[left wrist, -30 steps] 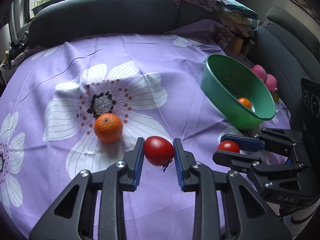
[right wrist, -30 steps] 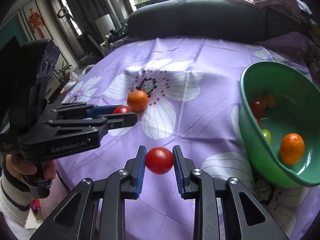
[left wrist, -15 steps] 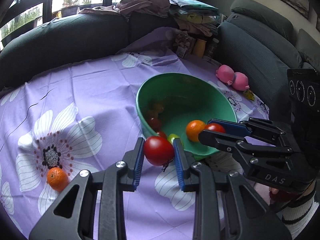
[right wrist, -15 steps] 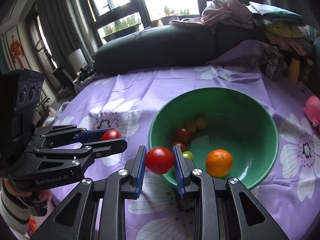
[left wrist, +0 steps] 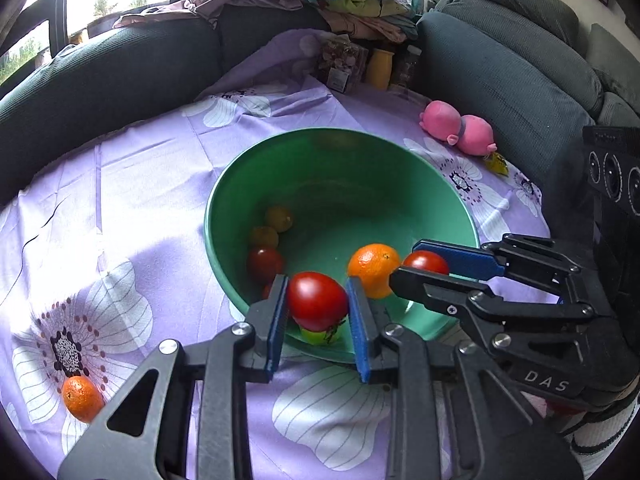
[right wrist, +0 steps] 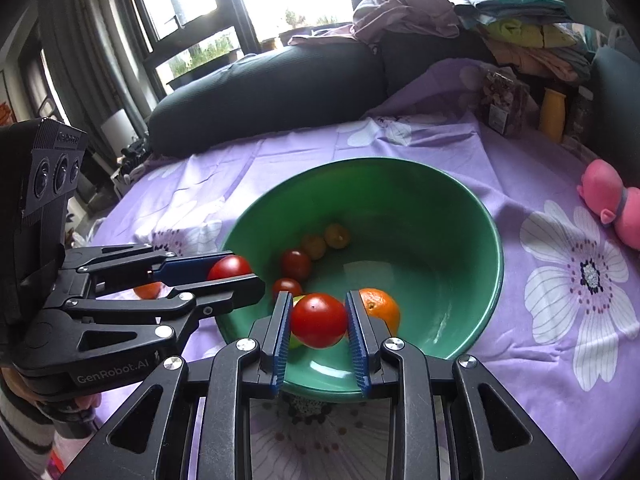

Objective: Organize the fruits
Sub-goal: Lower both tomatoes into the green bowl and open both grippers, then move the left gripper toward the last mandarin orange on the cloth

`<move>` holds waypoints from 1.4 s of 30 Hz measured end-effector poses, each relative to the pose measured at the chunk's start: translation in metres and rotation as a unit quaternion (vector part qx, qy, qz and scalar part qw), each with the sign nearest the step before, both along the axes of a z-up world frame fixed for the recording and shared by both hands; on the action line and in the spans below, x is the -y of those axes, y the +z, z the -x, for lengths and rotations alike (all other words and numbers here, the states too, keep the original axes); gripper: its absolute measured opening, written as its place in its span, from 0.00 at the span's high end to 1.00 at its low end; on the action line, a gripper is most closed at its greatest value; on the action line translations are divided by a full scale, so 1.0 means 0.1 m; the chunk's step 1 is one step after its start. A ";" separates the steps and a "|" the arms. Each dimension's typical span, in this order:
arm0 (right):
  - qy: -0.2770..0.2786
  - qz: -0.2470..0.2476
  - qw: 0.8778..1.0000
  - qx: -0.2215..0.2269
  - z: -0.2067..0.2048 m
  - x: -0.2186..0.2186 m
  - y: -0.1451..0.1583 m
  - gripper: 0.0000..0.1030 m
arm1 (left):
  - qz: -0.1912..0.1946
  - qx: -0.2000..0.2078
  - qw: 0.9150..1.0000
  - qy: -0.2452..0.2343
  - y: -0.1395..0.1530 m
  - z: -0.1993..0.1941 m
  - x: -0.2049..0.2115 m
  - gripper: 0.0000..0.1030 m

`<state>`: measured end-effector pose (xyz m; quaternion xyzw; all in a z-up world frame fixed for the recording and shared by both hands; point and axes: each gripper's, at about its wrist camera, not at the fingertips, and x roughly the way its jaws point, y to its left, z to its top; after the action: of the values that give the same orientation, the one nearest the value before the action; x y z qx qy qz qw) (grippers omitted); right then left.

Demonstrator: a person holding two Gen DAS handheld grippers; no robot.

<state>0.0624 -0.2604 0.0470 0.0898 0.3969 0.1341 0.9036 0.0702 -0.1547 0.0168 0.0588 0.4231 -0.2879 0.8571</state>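
Both tools are clenched, each on a tomato. The left tool [left wrist: 318, 306] grips one tomato [left wrist: 317, 300] over the near rim of the green bowl [left wrist: 340, 152]; the right tool [right wrist: 318, 322] grips another tomato [right wrist: 319, 320] alongside. Ahead of them, the bowl already holds an orange [left wrist: 374, 270] and several small tomatoes. Outstanding: both releases, and one orange [left wrist: 82, 398] on the worktop, well to the left tool's left.

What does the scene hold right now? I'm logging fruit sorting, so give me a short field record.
left gripper: shut on a red tomato, at the bowl's near rim
right gripper: shut on another red tomato, over the bowl
green bowl: holds an orange and several small tomatoes
left on cloth: one orange
nearby: pink toy
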 end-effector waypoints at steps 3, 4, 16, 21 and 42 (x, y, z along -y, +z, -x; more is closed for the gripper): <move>0.000 0.001 1.000 -0.003 0.00 0.00 -0.02 0.72 | -0.007 -0.004 1.000 0.001 -0.04 -0.02 0.01 0.72; 0.000 0.001 1.000 -0.004 0.01 0.00 -0.03 0.72 | -0.009 -0.004 1.000 0.001 -0.05 -0.03 0.01 0.72; -0.012 0.005 1.000 -0.020 0.01 0.04 -0.05 0.72 | -0.013 0.001 1.000 0.005 -0.02 0.01 0.00 0.67; -0.017 0.004 1.000 -0.019 0.04 0.04 -0.02 0.72 | -0.017 0.018 1.000 0.008 0.06 0.09 -0.04 0.48; 0.037 0.022 0.999 -0.003 0.29 -0.36 0.20 0.48 | -0.024 0.007 0.991 0.134 0.07 0.44 -0.88 0.02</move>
<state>0.0332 -0.2245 0.0674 0.0555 0.4053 0.1585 0.8986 0.0263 -0.0668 0.0240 0.0236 0.4279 -0.1595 0.8893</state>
